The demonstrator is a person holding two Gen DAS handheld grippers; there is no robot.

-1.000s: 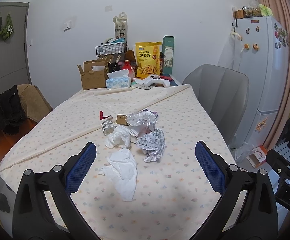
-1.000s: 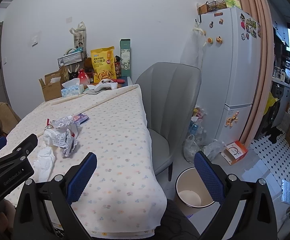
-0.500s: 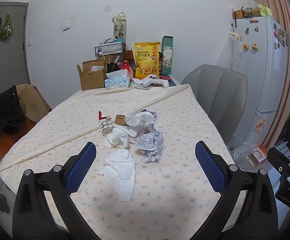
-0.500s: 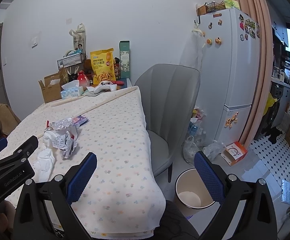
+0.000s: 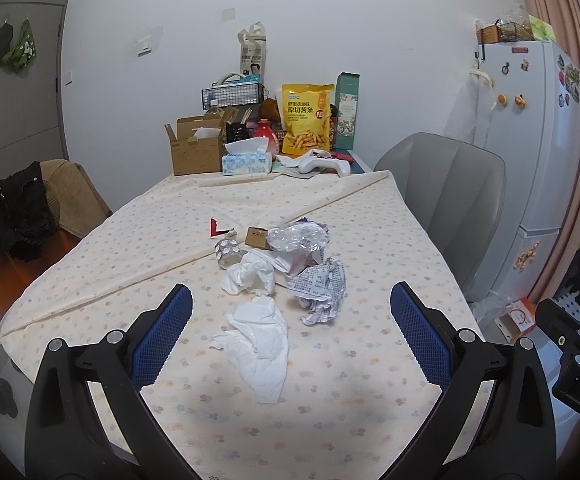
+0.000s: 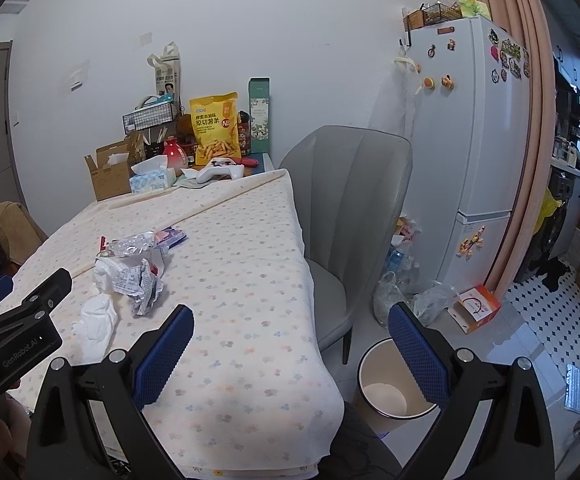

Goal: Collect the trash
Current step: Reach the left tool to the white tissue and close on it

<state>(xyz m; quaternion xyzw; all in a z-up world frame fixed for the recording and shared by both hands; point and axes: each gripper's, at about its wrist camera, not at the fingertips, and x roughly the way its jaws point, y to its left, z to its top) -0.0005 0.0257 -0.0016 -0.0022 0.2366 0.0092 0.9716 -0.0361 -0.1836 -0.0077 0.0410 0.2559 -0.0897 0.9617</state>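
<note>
Left wrist view low over the worktop [image 5: 369, 380], facing the trash pile [image 5: 286, 264] just beyond its jaws, right wrist view angled toward the bin [image 6: 385, 388] beneath its jaws, both sharing the pile.

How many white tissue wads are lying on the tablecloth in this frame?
2. One flattened tissue lies nearest the left gripper; one crumpled tissue sits just behind it, against the trash pile. More could be buried under that pile.
</note>
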